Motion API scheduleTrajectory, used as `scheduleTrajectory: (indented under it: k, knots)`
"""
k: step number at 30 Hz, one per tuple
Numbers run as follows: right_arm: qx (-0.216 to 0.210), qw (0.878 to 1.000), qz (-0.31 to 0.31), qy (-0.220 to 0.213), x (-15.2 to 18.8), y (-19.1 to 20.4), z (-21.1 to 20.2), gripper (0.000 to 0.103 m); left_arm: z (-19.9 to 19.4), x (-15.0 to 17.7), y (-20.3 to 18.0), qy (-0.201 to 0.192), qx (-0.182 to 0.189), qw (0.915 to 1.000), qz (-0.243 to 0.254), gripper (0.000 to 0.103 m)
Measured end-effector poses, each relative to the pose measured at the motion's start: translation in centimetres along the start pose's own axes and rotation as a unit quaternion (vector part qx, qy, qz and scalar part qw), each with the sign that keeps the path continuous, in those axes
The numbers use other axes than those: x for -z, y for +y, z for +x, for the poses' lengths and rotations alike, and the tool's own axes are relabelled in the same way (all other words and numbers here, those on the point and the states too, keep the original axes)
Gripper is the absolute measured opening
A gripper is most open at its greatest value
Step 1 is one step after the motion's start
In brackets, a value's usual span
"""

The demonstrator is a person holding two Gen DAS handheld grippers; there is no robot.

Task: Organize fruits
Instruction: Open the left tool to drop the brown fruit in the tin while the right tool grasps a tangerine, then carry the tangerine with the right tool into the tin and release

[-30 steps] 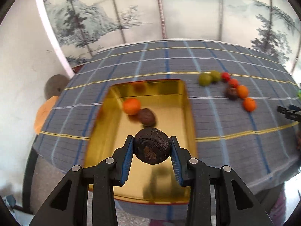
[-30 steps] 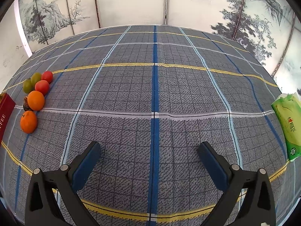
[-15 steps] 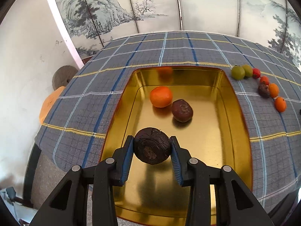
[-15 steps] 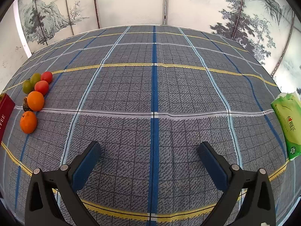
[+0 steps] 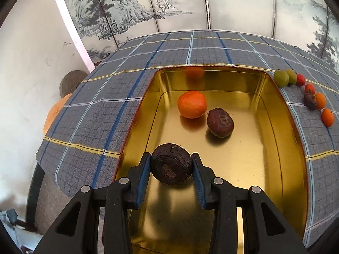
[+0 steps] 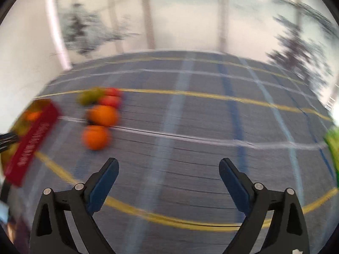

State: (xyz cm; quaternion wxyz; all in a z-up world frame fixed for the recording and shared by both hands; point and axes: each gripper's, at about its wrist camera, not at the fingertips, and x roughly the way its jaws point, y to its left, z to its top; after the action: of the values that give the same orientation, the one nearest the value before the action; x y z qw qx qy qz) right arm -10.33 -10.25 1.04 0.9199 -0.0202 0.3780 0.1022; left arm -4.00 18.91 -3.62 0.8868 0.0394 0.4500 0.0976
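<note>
Gold metal fills most of the left wrist view: the open tin tray (image 5: 273,110) lies on the checked tablecloth (image 5: 101,114), and the left gripper (image 5: 171,165) now hangs directly over its near half. Compared with one second ago, the tray is larger and more central in this view, so the gripper has travelled over it and lower. Its fingers pinch a dark brown wrinkled fruit (image 5: 171,163), perhaps a passion fruit, which is not yet on the tray floor as far as I can judge.

Inside the tray, at about 12 o'clock from the held fruit, rest a mandarin (image 5: 192,104) and a second brown fruit (image 5: 220,122), just beside each other. At about 2 o'clock, outside the tray, the row of waiting fruits (image 5: 305,93) remains on the cloth: green, red, brown and orange ones.

The right wrist view is now blurred, while half a second ago it was sharp, so the right gripper (image 6: 169,173) has started to move. Its fingers are spread wide and hold nothing. The orange fruits (image 6: 99,127) lie at its 11 o'clock, and I judge it goes to fetch the next one while the left one releases.
</note>
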Motion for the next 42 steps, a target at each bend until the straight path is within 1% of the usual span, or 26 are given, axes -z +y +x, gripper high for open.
scheduleTrajectory:
  k: [2,3,5,6,9,11,12,13,15,17,18,21,24,25,27,28,30,32,34,36,37,39,42]
  knots:
    - [-0.024,0.999,-0.023,0.005,-0.5,2.2,0.3,0.095,0.0,-0.1,0.3,-0.006,0.0,1.0,-0.006,0.04]
    - [-0.033,0.999,-0.03,0.01,-0.8,3.0,0.5,0.095,-0.2,-0.1,0.5,-0.009,0.002,0.9999,-0.011,0.042]
    - [-0.048,0.998,-0.043,0.017,-1.2,4.7,1.3,0.095,-0.4,-0.3,0.9,-0.014,0.013,0.9996,-0.022,0.055]
    - [-0.049,0.998,-0.046,0.019,-1.3,5.2,1.7,0.095,-0.7,-0.3,1.2,-0.02,0.019,0.9991,-0.031,0.063]
    - [-0.06,0.997,-0.042,0.03,-1.4,6.2,3.1,0.094,-2.4,-0.2,2.0,-0.051,0.034,0.9966,-0.055,0.068]
    - [-0.059,0.997,-0.036,0.038,-1.5,6.5,3.9,0.09,-3.5,-0.1,2.2,-0.071,0.032,0.9951,-0.061,0.071]
    - [-0.059,0.997,-0.035,0.041,-1.7,6.7,4.3,0.084,-4.1,0.0,2.3,-0.079,0.027,0.9945,-0.063,0.072]
    - [-0.062,0.996,-0.034,0.045,-1.9,6.7,4.7,0.081,-4.7,0.1,2.3,-0.087,0.025,0.9937,-0.066,0.073]
    - [-0.063,0.996,-0.033,0.05,-2.1,7.1,5.3,0.079,-5.4,0.4,2.4,-0.092,0.028,0.9929,-0.07,0.073]
    - [-0.055,0.996,-0.031,0.058,-2.2,7.2,6.2,0.072,-6.1,0.9,2.6,-0.095,0.025,0.9922,-0.076,0.073]
    - [-0.057,0.996,-0.028,0.062,-2.3,7.1,6.5,0.065,-6.4,1.1,2.6,-0.097,0.023,0.9919,-0.079,0.073]
    - [-0.052,0.996,-0.035,0.062,-2.2,7.4,6.8,0.058,-7.0,1.8,2.9,-0.1,0.022,0.9909,-0.088,0.074]
    - [-0.059,0.995,-0.051,0.061,-2.2,7.8,6.7,0.035,-7.5,2.3,3.6,-0.1,0.018,0.9902,-0.096,0.074]
    - [-0.059,0.995,-0.053,0.061,-2.1,7.8,6.6,0.035,-7.8,2.5,4.0,-0.101,0.021,0.9895,-0.102,0.074]
    - [-0.072,0.994,-0.048,0.066,-1.9,7.7,6.3,0.034,-8.5,2.9,4.8,-0.101,0.029,0.9882,-0.112,0.074]
    - [-0.075,0.994,-0.046,0.064,-1.7,7.8,5.8,0.034,-8.8,3.1,5.2,-0.101,0.025,0.9875,-0.118,0.074]
    - [-0.086,0.994,-0.047,0.052,-1.6,8.6,4.5,0.034,-9.3,3.7,6.0,-0.1,0.008,0.9861,-0.133,0.074]
    - [-0.116,0.991,-0.05,0.034,-1.8,10.0,2.7,0.034,-9.5,4.1,6.6,-0.097,0.002,0.9854,-0.14,0.074]
    - [-0.148,0.986,-0.071,0.019,-2.4,12.7,1.2,0.034,-9.6,4.4,7.0,-0.094,-0.005,0.9849,-0.145,0.074]
    - [-0.172,0.98,-0.096,0.009,-3.1,15.3,0.2,0.034,-9.7,4.7,7.1,-0.089,-0.023,0.986,-0.14,0.075]
    - [-0.19,0.975,-0.111,0.005,-3.6,17.1,-0.2,0.034,-9.6,4.8,7.1,-0.086,-0.031,0.9864,-0.136,0.075]
    - [-0.215,0.968,-0.132,0.007,-4.0,19.8,-0.5,0.034,-9.7,5.0,7.1,-0.085,-0.037,0.9868,-0.133,0.075]
    - [-0.233,0.957,-0.17,0.016,-4.1,23.6,0.1,0.034,-9.8,5.2,7.0,-0.086,-0.042,0.9873,-0.127,0.075]
